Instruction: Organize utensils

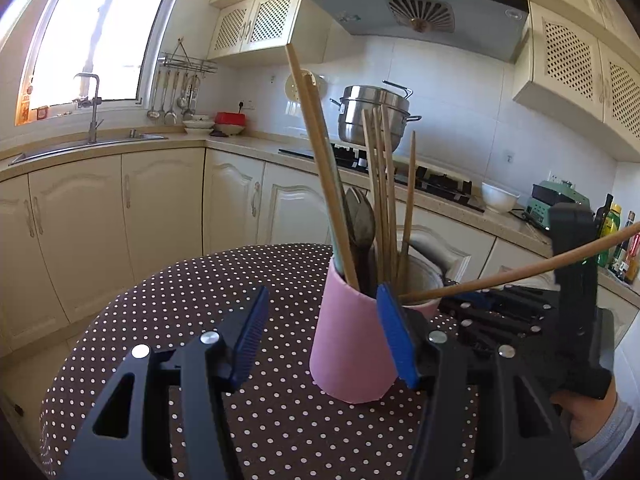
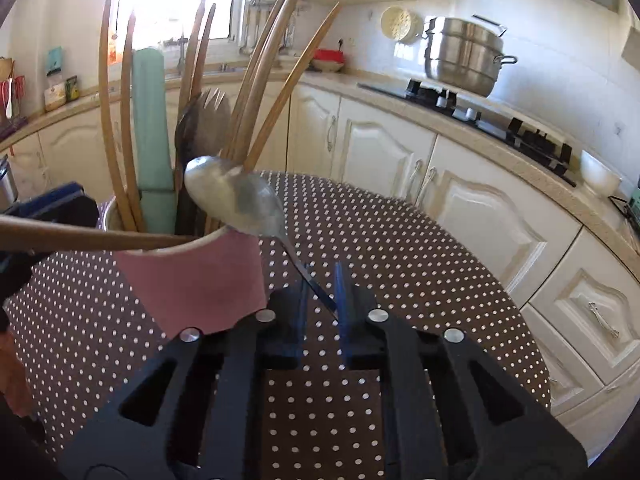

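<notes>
Right gripper [image 2: 322, 300]: nearest item in its own view, jaws drawn narrow on the thin handle of a metal spoon [image 2: 236, 196]. Bowl of the spoon angled up and left, at the rim of the pink holder [image 2: 196, 280], not yet inside.

Left gripper [image 1: 324, 336]: jaws about half wide, one blue pad against the holder's side, the other well clear; it holds nothing. Whether that pad steadies the holder, you cannot tell.

Pink holder: upright on the polka-dot table [image 1: 200, 280]. Contents: wooden chopsticks [image 1: 380, 184], a fork [image 2: 210, 120], a pale green handle [image 2: 150, 132], all leaning. One chopstick [image 1: 520, 272] lies slantwise across the rim.

Handling note: you likely need to tip the spoon steeper and aim for the open gap near the rim, away from the slanted chopstick. Lower slowly; let go only once it rests inside. Mind the leaning sticks, which could snag.
</notes>
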Motion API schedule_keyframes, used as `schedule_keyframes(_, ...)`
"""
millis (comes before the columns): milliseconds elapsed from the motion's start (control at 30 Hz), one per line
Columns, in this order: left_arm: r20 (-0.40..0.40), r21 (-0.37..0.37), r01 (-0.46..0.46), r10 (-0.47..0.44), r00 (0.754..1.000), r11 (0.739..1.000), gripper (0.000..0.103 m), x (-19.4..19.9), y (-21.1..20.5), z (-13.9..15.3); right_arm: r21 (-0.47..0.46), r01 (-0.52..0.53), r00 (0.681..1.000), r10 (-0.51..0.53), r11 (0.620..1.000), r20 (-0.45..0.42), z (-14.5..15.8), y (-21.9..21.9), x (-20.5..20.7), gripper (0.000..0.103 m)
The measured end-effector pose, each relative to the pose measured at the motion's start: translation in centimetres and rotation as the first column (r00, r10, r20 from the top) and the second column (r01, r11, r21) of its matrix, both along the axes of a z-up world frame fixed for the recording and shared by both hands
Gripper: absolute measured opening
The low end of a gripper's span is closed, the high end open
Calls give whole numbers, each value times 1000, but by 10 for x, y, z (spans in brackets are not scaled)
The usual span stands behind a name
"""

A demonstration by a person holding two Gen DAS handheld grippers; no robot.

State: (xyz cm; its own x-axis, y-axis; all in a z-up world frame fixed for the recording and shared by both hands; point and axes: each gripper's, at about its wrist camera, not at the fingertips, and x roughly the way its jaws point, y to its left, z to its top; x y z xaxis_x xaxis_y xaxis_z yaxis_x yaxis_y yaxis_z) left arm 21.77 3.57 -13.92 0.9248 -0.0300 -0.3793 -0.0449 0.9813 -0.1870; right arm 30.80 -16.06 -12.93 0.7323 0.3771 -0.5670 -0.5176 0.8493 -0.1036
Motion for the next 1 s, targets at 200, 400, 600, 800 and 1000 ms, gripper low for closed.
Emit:
schedule_keyframes(200, -1, -8, -4, 4, 1000, 1000, 55, 2, -1, 3, 199, 42, 999, -41, 979, -11, 28, -31, 8, 2)
schedule_keyframes(400, 0, -11, -9, 9, 1000, 1000, 55, 4, 0, 7, 332, 15, 1000, -18, 943, 8, 64, -44, 2, 2)
schedule_keyframes(600, 19, -20, -32, 32, 999, 999, 55, 9, 5, 19, 438, -54, 997, 21, 897, 81, 106, -46, -10, 1)
schedule_keyframes(800, 55, -31, -48, 50, 997, 998, 55, 12, 12, 34, 474, -146, 985, 82, 868, 154, 130, -30, -16, 1)
schedule_keyframes(1000, 60, -24, -48, 49, 997, 999, 55, 16, 11, 37, 429, -145, 988, 111, 892, 104, 117, -10, -10, 2)
